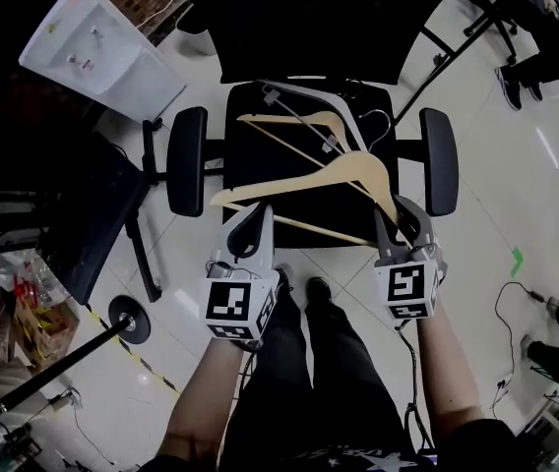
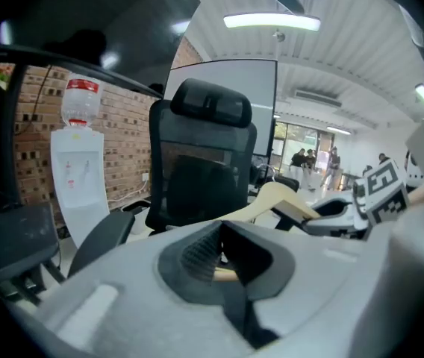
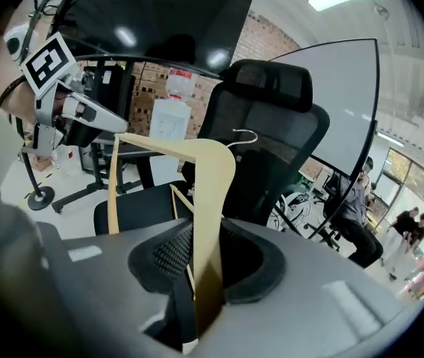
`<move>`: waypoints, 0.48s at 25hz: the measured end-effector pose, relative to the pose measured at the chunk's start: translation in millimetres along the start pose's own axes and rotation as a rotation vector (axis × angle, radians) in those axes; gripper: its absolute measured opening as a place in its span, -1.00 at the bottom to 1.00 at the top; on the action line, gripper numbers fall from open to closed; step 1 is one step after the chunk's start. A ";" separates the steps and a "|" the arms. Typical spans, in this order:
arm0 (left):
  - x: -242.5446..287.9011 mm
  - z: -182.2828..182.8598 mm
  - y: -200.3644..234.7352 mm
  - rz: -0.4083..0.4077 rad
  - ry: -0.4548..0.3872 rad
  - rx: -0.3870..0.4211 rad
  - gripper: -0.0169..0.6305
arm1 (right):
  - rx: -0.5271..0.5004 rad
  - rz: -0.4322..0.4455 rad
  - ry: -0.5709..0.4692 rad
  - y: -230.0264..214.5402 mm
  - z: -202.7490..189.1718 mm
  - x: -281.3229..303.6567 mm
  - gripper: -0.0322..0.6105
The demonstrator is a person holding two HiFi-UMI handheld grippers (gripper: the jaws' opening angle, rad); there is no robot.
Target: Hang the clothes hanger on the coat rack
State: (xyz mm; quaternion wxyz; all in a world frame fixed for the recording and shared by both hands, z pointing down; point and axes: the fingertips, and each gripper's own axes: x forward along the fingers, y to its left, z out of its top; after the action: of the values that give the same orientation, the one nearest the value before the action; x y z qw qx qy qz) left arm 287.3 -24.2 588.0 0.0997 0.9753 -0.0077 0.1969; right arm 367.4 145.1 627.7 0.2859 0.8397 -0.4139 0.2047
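Lower centre of the head view: the left gripper [image 1: 250,226] and right gripper [image 1: 404,226] each close tight on the wooden hanger [image 1: 358,170], one at its left end, the other on its right arm, holding it above the office chair [image 1: 260,160], where a second hanger [image 1: 304,126] lies. A pole on a round base [image 1: 128,320], possibly the coat rack, stands lower left. Uneven pulling could twist the hanger from one grip, or its hook could snag the spare
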 end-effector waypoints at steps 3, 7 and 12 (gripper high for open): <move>-20.4 32.1 -6.3 0.030 -0.056 0.011 -0.93 | -0.031 0.028 -0.067 -4.8 26.7 -14.8 -0.59; -55.3 71.5 -18.3 0.071 -0.112 0.016 -0.93 | -0.077 0.080 -0.135 -3.0 64.1 -37.5 -0.59; -98.5 113.2 -20.4 0.137 -0.202 0.036 -0.93 | -0.141 0.151 -0.234 3.4 117.0 -53.0 -0.59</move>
State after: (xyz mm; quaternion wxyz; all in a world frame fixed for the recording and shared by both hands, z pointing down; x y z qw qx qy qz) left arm 240.8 -29.0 444.0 0.0671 0.9890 -0.0806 0.1040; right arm 346.8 98.0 509.9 0.2778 0.8022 -0.5195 0.0967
